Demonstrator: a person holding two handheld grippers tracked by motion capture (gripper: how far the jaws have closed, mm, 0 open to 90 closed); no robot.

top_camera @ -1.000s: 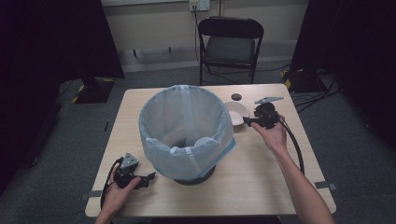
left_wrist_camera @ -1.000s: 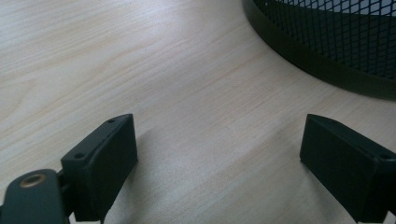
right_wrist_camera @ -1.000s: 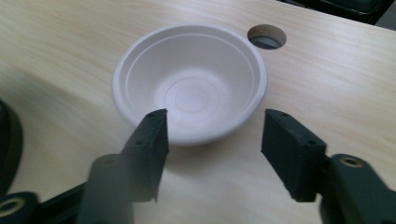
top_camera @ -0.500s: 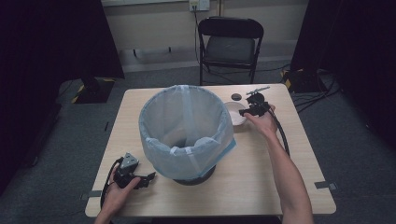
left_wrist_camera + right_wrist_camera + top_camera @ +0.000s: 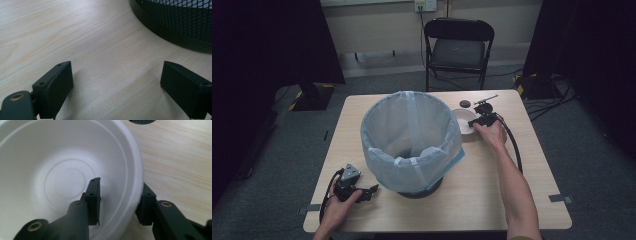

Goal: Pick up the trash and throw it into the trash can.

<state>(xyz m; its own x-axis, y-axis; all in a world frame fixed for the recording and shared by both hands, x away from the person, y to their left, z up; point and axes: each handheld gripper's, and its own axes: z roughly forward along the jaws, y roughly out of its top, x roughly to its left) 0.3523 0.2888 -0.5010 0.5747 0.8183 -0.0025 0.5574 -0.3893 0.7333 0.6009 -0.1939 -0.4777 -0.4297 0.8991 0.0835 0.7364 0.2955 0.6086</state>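
Meanwhile, the right gripper (image 5: 117, 202) straddles the rim of a white bowl (image 5: 50, 170), one jaw inside and one outside, not yet pressed tight. Likely foam: light, easily dented, best pinched gently at the rim. It sits empty on the table (image 5: 532, 165) beside the lined bin (image 5: 409, 142). Near the bin's base, the left gripper (image 5: 117, 85) rests spread wide
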